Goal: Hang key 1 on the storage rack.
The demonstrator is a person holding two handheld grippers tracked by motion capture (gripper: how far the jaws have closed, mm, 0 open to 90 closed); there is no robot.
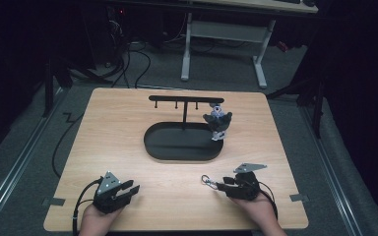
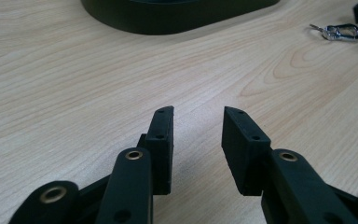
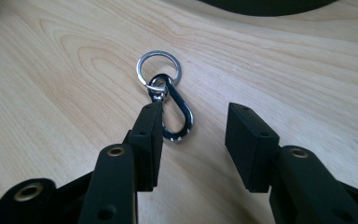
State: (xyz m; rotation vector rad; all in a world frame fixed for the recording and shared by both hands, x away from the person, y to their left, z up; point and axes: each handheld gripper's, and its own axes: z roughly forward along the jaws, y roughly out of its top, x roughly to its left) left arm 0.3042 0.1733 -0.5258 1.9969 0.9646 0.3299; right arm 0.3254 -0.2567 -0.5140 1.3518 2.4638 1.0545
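Both grippers sit low at the near edge of the wooden surface (image 1: 128, 132). On the right gripper (image 3: 193, 121) the fingers stand apart, a silver carabiner clip (image 3: 175, 114) with its key ring (image 3: 158, 67) lying flat between them, against the left finger (image 3: 149, 135). Left gripper (image 2: 196, 128): fingers apart on nothing. Farther off stands a black oval-based stand (image 1: 183, 142), a small figure keychain (image 1: 218, 123) hanging from it.

A dim room: grey carpeted floor (image 1: 24, 142), a white-legged desk (image 1: 224, 34) behind, cables (image 1: 128, 61) trailing.
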